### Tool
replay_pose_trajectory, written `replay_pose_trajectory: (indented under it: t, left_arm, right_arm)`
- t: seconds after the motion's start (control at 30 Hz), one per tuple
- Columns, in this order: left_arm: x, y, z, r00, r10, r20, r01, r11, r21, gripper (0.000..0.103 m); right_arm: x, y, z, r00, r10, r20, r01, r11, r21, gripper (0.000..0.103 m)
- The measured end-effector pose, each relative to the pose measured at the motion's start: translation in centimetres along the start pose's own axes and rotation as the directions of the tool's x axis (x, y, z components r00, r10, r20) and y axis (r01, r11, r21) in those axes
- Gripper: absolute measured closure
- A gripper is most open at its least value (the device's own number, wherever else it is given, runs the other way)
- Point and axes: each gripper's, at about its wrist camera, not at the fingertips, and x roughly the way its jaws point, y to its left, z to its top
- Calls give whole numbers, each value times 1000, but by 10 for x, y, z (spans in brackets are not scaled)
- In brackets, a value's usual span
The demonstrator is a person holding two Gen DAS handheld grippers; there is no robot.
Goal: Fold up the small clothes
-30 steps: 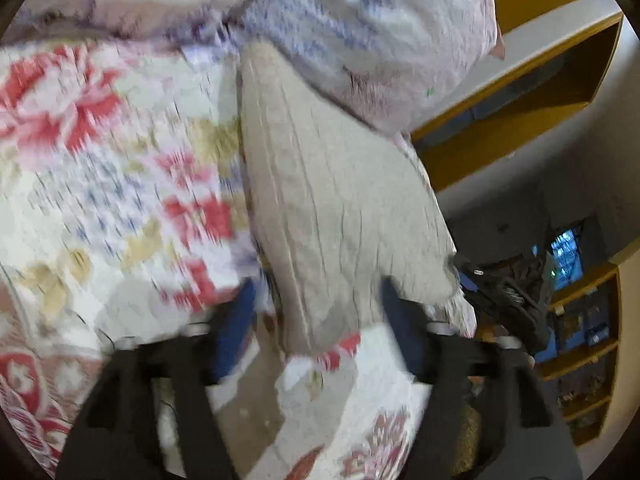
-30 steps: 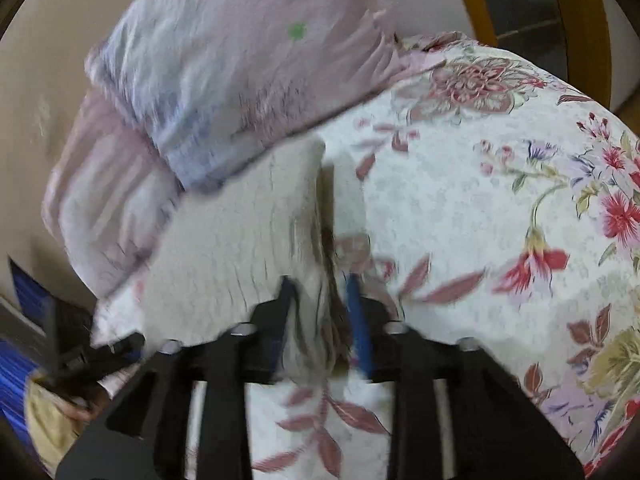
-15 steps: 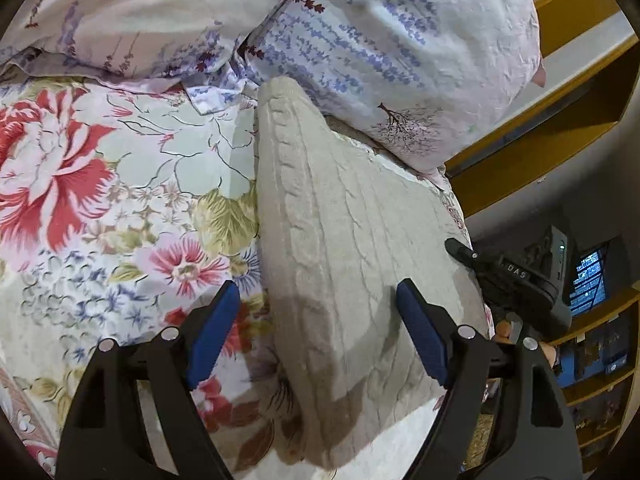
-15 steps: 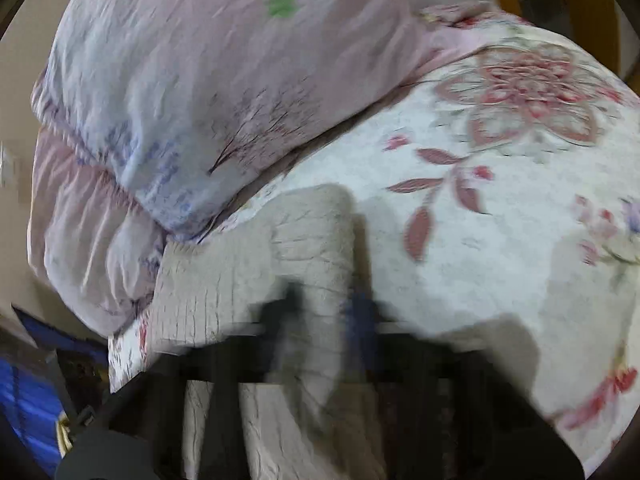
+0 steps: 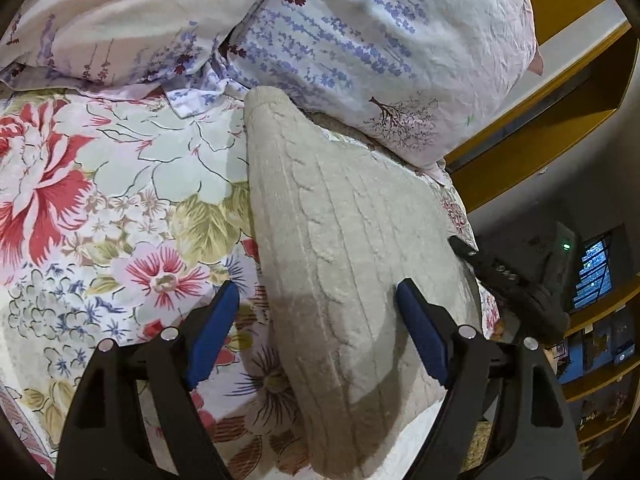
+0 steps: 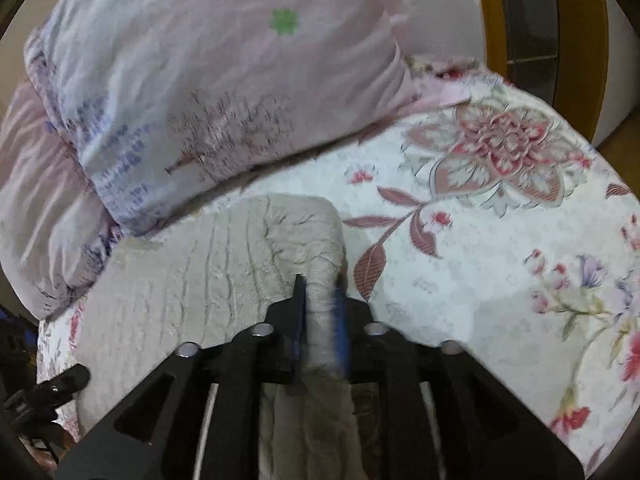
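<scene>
Beige cable-knit sweater (image 5: pixel 344 248), folded into a long wedge, lying on floral bedsheet (image 5: pixel 120 208), narrow end tucked against lavender-print pillow (image 5: pixel 380 48) at upper centre. Ribbed cable pattern clear in left view; lower end cut off by frame bottom. Left claw (image 5: pixel 316 332) spread wide, straddling the sweater, blue pads clear of the knit. Right claw (image 6: pixel 320 316) opening, a rolled edge of sweater (image 6: pixel 224 280) between the blurred pads; contact hard to judge. Right claw's tip (image 5: pixel 504 276) visible at right edge of left view. Shelving at far right dim, contents unreadable.
</scene>
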Motion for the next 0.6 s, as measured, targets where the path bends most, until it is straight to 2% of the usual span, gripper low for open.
replay_pose_trajectory:
  t: [0.1,0.27,0.33,0.4,0.47,0.6]
  left_arm:
    - [-8,3,-4,1000,-1,5,1,1000,4,22]
    - [-9,-1,-7,1000,18,12,-19,999,30,22]
    - [-9,-2,-7,999,30,14,-30,999,43,21]
    - [-9,-3,-9,999,41,16,-41,998,54,20]
    - [-8,-4,-9,999,47,11,-47,997,63,20]
    - [-8,-4,-10,999,49,10,-50,997,65,18]
  right_arm:
    - [-28,5,-6,996,59,74,-56,998,-35,69]
    - [-42,27,-22,987,150,51,-140,977,-161,70]
    - [-32,35,-33,991,133,-7,-132,968,-215,70]
    - [-14,36,-48,994,75,-80,-93,961,-259,69]
    - [-16,34,-59,996,77,-38,-85,953,-292,69]
    - [-21,25,-63,993,108,-41,-114,964,-240,69]
